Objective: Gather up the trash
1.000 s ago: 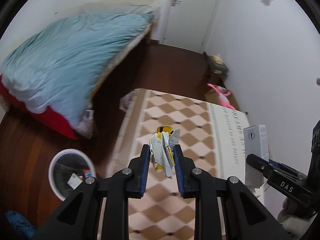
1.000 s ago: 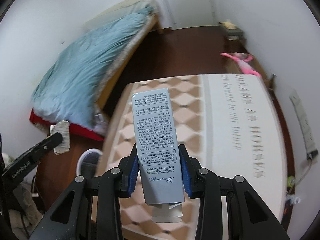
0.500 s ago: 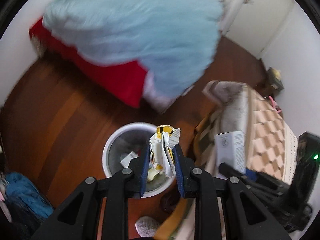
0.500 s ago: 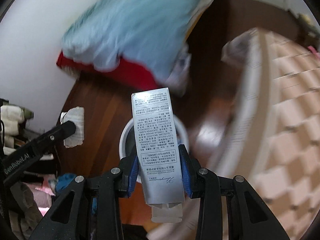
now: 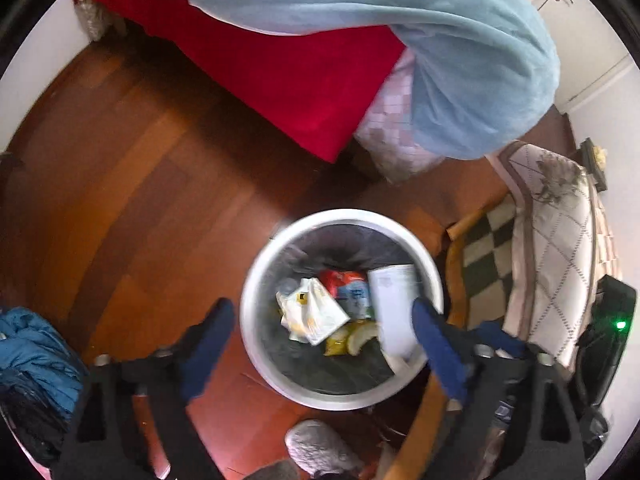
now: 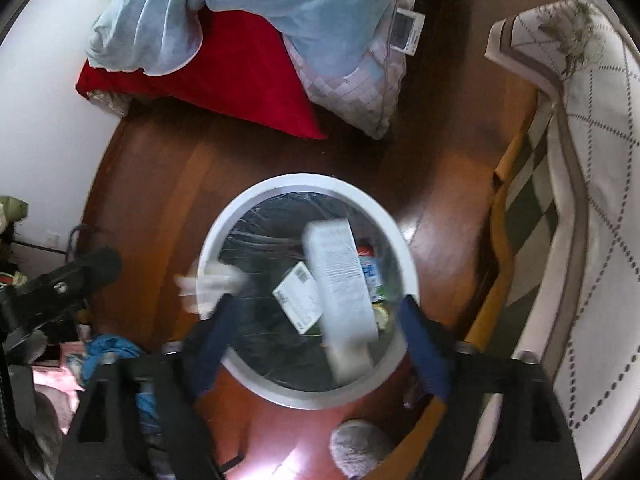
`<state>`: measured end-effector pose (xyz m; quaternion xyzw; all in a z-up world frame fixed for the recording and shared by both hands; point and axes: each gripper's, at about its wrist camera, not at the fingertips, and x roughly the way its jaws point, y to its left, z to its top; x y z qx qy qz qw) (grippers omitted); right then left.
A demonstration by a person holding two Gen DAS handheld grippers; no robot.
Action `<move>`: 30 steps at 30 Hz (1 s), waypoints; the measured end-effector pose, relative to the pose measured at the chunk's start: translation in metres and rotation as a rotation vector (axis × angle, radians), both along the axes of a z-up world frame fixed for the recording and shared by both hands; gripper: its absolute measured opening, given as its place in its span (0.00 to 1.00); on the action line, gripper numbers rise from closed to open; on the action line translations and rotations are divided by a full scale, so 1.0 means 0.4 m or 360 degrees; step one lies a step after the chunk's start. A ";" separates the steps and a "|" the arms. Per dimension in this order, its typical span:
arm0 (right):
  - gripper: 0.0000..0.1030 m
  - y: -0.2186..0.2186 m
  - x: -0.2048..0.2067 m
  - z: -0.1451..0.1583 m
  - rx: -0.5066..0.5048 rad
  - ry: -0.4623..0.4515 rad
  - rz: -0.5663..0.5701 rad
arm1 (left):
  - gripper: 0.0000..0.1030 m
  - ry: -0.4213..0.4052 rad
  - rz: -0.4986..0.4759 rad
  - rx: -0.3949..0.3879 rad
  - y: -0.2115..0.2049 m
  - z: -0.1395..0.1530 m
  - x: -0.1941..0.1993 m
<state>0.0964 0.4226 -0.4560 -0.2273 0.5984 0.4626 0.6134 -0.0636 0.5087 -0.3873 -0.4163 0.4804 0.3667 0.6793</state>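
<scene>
A white-rimmed trash bin (image 5: 256, 280) with a dark liner stands on the wooden floor, right below both grippers. My left gripper (image 5: 322, 344) is open wide over it with nothing between its fingers. A crumpled white-and-yellow wrapper (image 5: 312, 312) lies loose in the bin beside a red-and-blue packet (image 5: 348, 284). My right gripper (image 6: 318, 346) is also open wide above the bin (image 6: 304, 180). The tall white printed box (image 6: 340, 280), blurred and tilted, is free of the fingers inside the rim; it also shows in the left view as a white box (image 5: 394, 308). A small barcoded box (image 6: 298, 298) lies in the bin.
The bed with a light blue quilt (image 5: 360, 0) and red sheet (image 5: 288, 68) is beyond the bin. A table with a patterned cloth (image 5: 560, 248) stands close on the right. A grey slipper (image 6: 360, 448) is at the bottom edge, and blue clothing (image 5: 32, 352) lies at the left.
Both grippers swung from the table to above the bin and opened. The wrapper left the left gripper and the white box left the right one; both are now in the bin.
</scene>
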 end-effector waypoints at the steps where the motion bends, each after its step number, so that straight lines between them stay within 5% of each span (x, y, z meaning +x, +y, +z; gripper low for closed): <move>1: 0.98 -0.004 0.000 0.003 -0.0014 -0.0027 0.0005 | 0.96 0.0039 -0.0002 0.0028 -0.006 0.004 -0.008; 16: 1.00 -0.195 -0.100 0.227 0.0070 -0.0278 0.0095 | 0.97 0.0147 0.0001 0.0402 -0.219 0.208 -0.156; 30: 1.00 -0.496 -0.210 0.553 0.0410 -0.0315 0.0160 | 0.97 -0.0072 -0.0033 0.0620 -0.487 0.490 -0.287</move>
